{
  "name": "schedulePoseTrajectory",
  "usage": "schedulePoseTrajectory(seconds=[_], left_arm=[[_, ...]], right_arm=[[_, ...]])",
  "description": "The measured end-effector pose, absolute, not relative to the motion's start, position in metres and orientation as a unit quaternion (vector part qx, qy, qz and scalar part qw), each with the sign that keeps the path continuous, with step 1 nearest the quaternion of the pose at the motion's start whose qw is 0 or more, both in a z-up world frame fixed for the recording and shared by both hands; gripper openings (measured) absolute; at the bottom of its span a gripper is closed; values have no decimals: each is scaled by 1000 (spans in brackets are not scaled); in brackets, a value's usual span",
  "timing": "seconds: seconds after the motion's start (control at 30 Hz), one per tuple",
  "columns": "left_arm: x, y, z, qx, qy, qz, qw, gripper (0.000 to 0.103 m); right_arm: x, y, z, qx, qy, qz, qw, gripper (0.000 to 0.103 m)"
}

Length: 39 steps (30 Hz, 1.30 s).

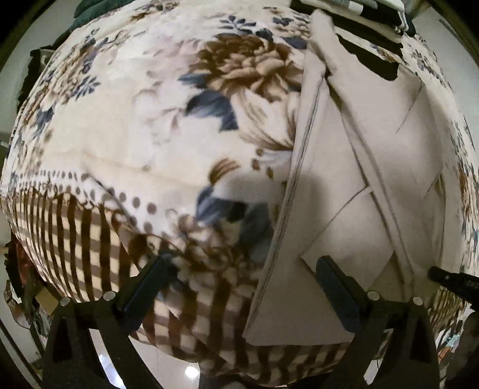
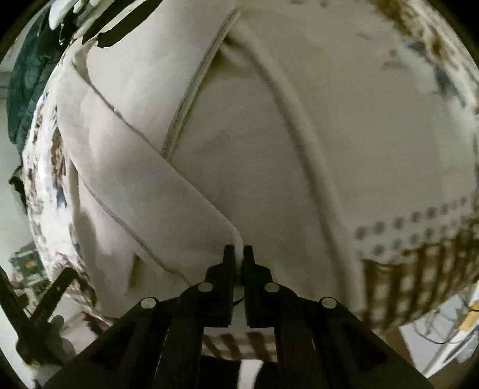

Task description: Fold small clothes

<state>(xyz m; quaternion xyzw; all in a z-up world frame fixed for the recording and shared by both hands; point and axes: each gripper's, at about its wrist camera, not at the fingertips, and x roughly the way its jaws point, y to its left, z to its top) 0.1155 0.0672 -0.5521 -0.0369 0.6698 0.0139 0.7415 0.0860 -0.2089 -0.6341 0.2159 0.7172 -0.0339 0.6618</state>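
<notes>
Folding is partly underway: the beige garment (image 1: 344, 185) is lying on the flowered blanket (image 1: 134, 134), some panels already turned over, not yet a tidy packet by my reading. The right hand-held gripper (image 2: 238, 250) is pinching a corner of the garment, jaws nearly together. The left hand-held gripper (image 1: 242, 269) is spread wide, holding nothing, straddling the garment's near left edge. Folded clothes (image 1: 374, 12) are sitting at the far end.

Bare floral fleece blanket (image 1: 143, 125) lies open ahead of my left gripper (image 1: 239, 269), whose jaws stand wide. The folded beige cotton garment (image 1: 344, 185) blocks its right side, dark stacked clothes (image 1: 374, 18) beyond.
</notes>
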Motion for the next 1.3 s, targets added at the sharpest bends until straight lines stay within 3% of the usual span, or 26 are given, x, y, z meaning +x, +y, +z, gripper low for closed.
schedulePoseTrajectory(seconds=[0.13,0.2,0.27,0.33,0.5,0.57,0.63,0.67,0.73,0.97,1.17,1.3], left_arm=[[108,66,-568,-52,687,-2,725,100],[106,62,-577,-49,694,-14,718,100],[99,60,-585,-47,702,-26,710,97],[93,57,-595,-59,709,-45,701,89],[69,46,-618,-75,732,-79,673,44],[63,46,-619,-88,732,-88,670,5],[61,45,-617,-107,731,-91,667,4],[59,48,-614,-116,731,-90,667,3],[58,54,-605,-149,730,-86,661,3],[83,75,-560,-279,707,-78,645,3],[181,76,-541,-331,655,-91,673,4],[251,69,-560,-346,625,-85,695,6]], right_arm=[[81,-211,-627,198,726,-36,658,6],[76,-220,-626,221,733,-15,642,12],[70,-233,-622,235,729,-22,642,37],[57,-259,-614,255,717,-50,646,48],[30,-308,-637,302,731,-83,607,53],[22,-316,-657,319,744,-81,582,54],[17,-320,-670,341,746,-78,567,52],[14,-323,-670,351,741,-77,567,32],[7,-327,-668,358,740,-73,565,4],[12,-339,-616,412,706,-33,574,3],[76,-363,-570,437,659,-6,612,3],[144,-387,-564,429,629,-1,648,3]])
